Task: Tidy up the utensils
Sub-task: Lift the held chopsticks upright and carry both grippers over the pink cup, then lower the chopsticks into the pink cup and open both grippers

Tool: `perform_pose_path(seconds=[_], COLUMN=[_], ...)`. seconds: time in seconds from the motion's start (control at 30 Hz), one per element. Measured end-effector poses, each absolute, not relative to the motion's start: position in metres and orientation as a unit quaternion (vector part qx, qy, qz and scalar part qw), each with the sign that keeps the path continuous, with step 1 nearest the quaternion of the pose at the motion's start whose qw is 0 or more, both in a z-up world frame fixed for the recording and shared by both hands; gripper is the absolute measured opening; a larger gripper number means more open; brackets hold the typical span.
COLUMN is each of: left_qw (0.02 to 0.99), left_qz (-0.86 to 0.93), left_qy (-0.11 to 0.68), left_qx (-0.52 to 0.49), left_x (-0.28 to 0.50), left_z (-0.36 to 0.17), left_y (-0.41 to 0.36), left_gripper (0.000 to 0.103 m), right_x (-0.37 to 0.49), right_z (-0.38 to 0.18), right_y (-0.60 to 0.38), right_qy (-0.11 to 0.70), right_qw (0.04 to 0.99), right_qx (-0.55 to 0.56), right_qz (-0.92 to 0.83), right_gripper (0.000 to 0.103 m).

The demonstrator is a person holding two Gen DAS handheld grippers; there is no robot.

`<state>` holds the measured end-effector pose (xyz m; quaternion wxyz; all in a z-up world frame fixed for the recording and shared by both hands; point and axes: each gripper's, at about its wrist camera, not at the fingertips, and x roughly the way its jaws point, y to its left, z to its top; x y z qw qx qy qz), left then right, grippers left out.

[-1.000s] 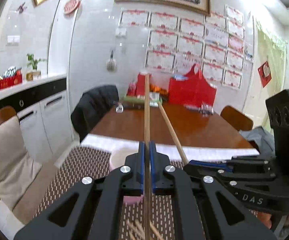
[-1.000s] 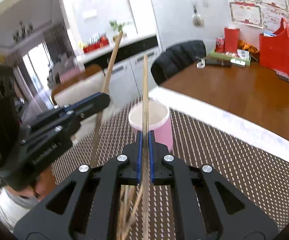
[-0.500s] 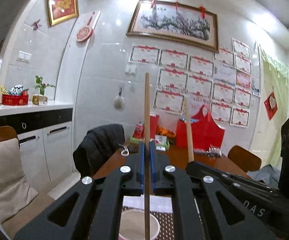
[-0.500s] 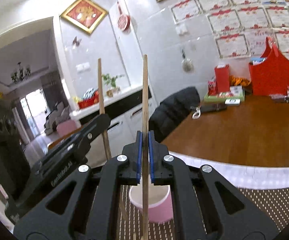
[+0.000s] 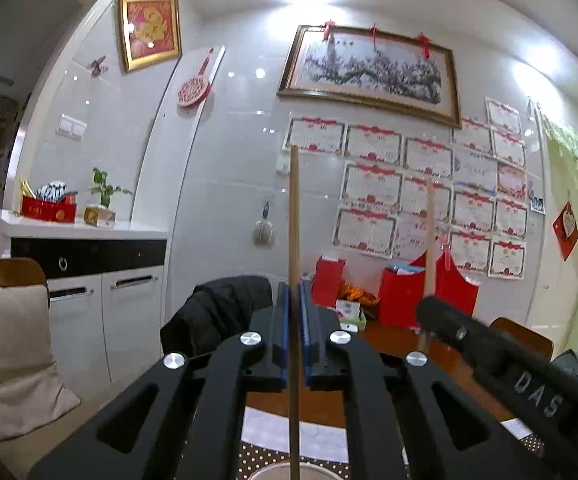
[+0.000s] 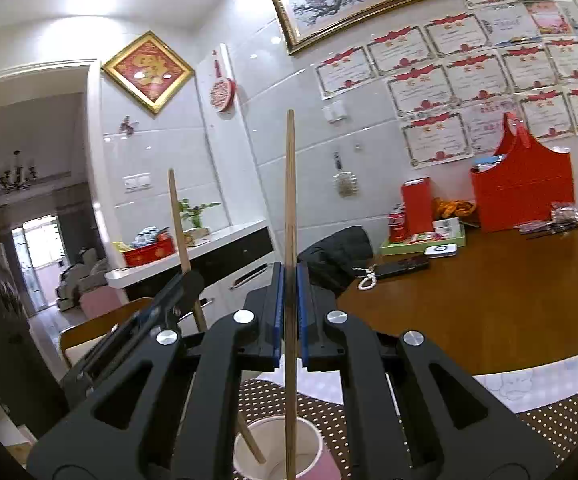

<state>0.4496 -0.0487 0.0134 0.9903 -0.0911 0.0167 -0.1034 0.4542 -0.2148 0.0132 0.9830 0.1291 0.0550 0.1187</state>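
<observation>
A: Left wrist view: the left claw (image 5: 294, 320) is clenched on an upright chopstick (image 5: 294, 216) at frame centre, its tip over the cup (image 5: 277, 472) at the bottom edge.

B: Right wrist view: the right claw (image 6: 290, 304) grips its own chopstick (image 6: 290, 200) above the pink cup (image 6: 313, 446); both likely need lowering, then release.

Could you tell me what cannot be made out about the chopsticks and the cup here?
- Left wrist view: cup cut off by the bottom edge; the left chopstick's lower end with it.
- Right wrist view: right chopstick's lower end runs off the bottom edge.
- Cup's contents: hidden by gripper bodies.
</observation>
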Motion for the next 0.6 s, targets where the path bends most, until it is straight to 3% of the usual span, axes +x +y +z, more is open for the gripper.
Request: perform_pose_path(seconds=[0.33,0.37,0.43,0.6], left_qw=[0.99,0.99,0.99,0.99], left_qz=[-0.102,-0.102,-0.103,-0.098], left_qy=[0.06,0.063,0.069,0.079], left_qx=[-0.076,-0.076,-0.072,-0.061], left_x=[0.452,0.452,0.451,0.443], left_z=[-0.008,-0.009,-0.01,-0.011], left_y=[-0.041,-0.04,-0.039,-0.035], left_gripper=[0.007,0.009,0.024,0.029], right_x=[0.462,0.462,0.461,0.46], right_z=[0.004,0.004,0.002,-0.005], right_y=[-0.207,-0.206,-0.203,-0.2], right_qy=[0.046,0.046,0.046,0.062], right_qw=[0.982,0.982,0.983,0.981], right_qx=[0.133,0.131,0.125,0.123], right_qz=[0.126,0.127,0.13,0.138], right_gripper=[0.007,0.007,0.007,0.007])
